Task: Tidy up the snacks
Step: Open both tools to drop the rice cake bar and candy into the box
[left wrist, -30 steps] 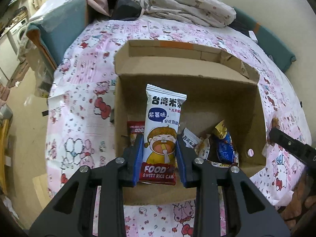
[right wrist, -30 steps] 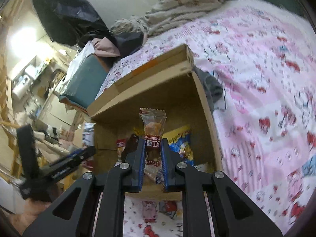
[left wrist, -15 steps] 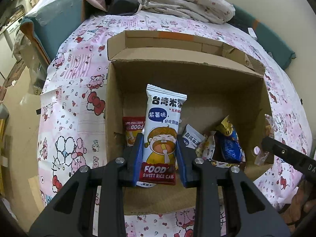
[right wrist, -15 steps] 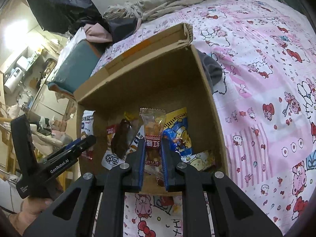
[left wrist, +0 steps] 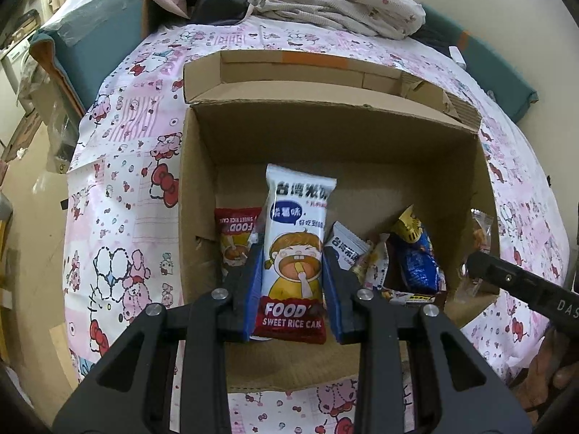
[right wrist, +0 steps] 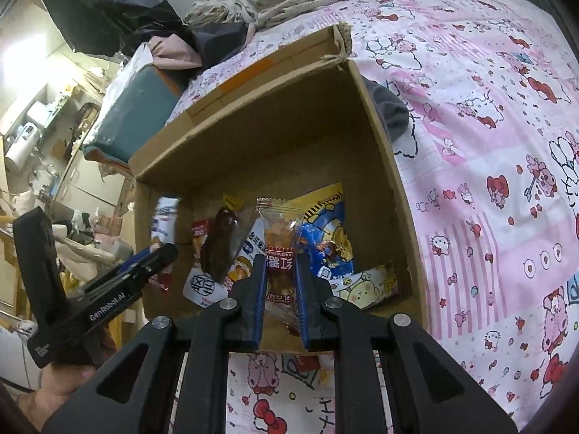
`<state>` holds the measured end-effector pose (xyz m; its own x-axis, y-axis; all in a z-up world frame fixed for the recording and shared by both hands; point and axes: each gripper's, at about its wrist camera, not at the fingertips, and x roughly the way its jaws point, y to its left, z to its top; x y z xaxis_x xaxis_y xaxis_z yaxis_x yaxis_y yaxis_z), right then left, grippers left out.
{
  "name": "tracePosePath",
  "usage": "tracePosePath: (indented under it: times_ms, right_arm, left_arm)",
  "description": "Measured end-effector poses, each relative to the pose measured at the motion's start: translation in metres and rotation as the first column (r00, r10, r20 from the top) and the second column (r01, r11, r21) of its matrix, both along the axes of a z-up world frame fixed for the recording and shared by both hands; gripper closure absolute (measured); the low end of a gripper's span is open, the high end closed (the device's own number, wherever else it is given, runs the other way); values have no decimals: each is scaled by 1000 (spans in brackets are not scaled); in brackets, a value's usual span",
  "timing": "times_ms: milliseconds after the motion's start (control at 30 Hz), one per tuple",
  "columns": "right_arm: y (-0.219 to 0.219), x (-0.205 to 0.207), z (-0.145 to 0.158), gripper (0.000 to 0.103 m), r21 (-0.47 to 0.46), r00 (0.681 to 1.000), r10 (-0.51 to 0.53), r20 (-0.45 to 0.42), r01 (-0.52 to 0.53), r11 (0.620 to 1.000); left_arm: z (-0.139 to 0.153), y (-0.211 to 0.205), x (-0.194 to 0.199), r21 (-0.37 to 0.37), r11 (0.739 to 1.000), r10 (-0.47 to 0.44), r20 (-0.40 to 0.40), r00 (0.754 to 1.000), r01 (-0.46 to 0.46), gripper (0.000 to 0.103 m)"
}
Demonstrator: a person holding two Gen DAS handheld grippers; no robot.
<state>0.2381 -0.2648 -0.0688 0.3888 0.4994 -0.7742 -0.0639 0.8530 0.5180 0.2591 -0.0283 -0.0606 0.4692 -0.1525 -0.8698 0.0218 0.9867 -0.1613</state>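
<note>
the left gripper (left wrist: 292, 285) is clamped on a rice cake packet (left wrist: 295, 253), the right gripper (right wrist: 280, 285) on a small clear-wrapped sweet (right wrist: 280, 253), both over the near edge of the cardboard box (left wrist: 343, 137) on the bed (left wrist: 119, 188). released here, either might snag that near wall and tip out. the far half, probably bare, offers room.

A white rice cake packet (left wrist: 295, 253) with a cartoon child and a red "FOOD" band stands upright over the open cardboard box (left wrist: 202, 188). A small clear candy packet (right wrist: 280, 249) with a red label stands upright too. Inside the box lie a blue-and-yellow snack bag (right wrist: 327, 238), a red packet (left wrist: 233, 229) and other wrappers.
</note>
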Motion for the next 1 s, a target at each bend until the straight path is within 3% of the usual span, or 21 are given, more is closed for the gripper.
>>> tracePosePath:
  times_ms: [433,533,600,667,833,1000]
  right_arm:
    - [0,1,4,83,64,1000,6,12,-7,998]
    - [-2,1,6,81,59,1000,-3,11,3,998]
    - [-5,0,6,70,54,1000,-19,7,19,998]
    - [-9,-2,5,33,61,999,-40,3,39,997]
    - [-15,-8,16,20,43,996,-77,45,75,996]
    - [-21,-15,21,15,50,993,-103,52,100,994]
  left_arm:
    - [4,-6,-2,-8,1000,-23,12,1000,23,74]
    - [7,-8,-3,6,1000,-23,17,1000,23,46]
    - [12,-9,-6,28,1000,-9,39,999,8,31]
    - [17,-10,-9,58,998,13,64,998,-17,27]
    - [26,-16,-11,123,991,33,82,996,-43,26]
    - [35,-15,-18,89,996,14,96,995,-23,26]
